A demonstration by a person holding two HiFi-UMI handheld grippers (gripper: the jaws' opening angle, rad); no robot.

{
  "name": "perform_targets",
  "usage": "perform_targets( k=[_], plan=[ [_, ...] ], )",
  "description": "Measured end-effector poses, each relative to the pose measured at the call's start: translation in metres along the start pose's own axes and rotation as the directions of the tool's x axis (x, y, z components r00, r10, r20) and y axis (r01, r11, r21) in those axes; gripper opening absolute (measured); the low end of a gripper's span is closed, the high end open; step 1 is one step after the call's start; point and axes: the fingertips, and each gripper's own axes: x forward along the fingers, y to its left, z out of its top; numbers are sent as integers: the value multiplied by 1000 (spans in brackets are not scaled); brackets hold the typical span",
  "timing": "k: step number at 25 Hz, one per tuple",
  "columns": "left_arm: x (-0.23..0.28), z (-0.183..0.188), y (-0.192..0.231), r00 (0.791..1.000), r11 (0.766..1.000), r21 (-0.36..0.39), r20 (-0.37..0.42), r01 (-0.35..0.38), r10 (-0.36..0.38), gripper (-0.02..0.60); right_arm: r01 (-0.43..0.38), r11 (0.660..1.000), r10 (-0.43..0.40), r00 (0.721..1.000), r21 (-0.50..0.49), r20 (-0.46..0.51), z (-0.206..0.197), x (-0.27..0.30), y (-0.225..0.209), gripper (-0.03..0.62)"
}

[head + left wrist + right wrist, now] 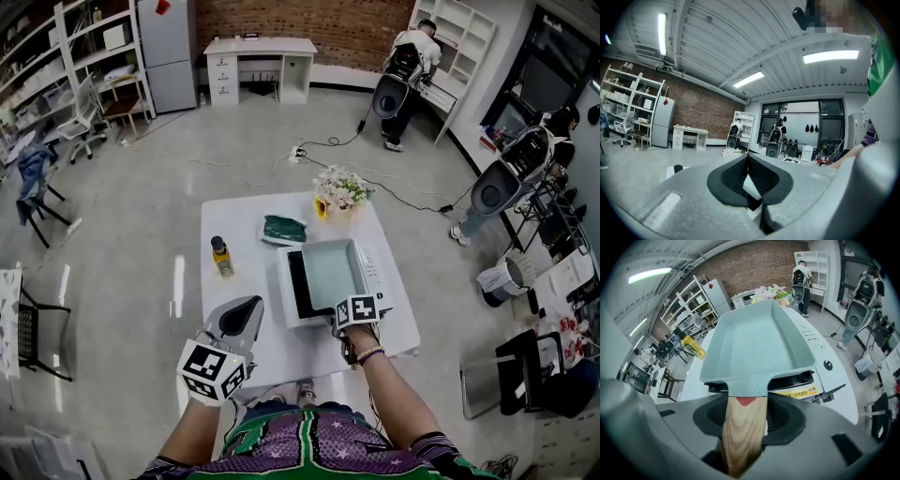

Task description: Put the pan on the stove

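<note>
Already the pan sits on the stove, which stands on the right half of the white table. It is a pale green, rectangular pan lying flat over the burner, with a dark strip of the stove top showing along its left side and the control panel bare on its right. Its long axis runs from the person toward the far edge of the table. The open tray end points away at the flowers, and the wooden handle points back at the person, reaching out past the stove's near edge. The right gripper points steeply down at that handle. Its jaws stand spread with the handle lying between them, and the ribbed face of each pad shows beside the wood instead of pressing into it. The left gripper is held nearly level over the table's near left part, well apart from the stove, its jaws pressed together with nothing between them. A bottle of yellow liquid stands left of the stove. A green pouch lies beyond the stove's far left corner, near the flowers.
</note>
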Motion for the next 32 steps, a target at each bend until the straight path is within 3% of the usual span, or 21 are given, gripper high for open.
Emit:
perform_targets(
  k=[15, 32],
  plan=[
    [-13, 4, 1, 1000, 1000, -12, 18, -11, 11, 16, 64, 998, -63, 997, -4, 53, 21, -17, 3, 201],
    [-28, 4, -7, 1000, 1000, 0, 25, -3, 3, 16, 73, 997, -67, 987, -36, 146, 26, -38, 3, 201]
  ],
)
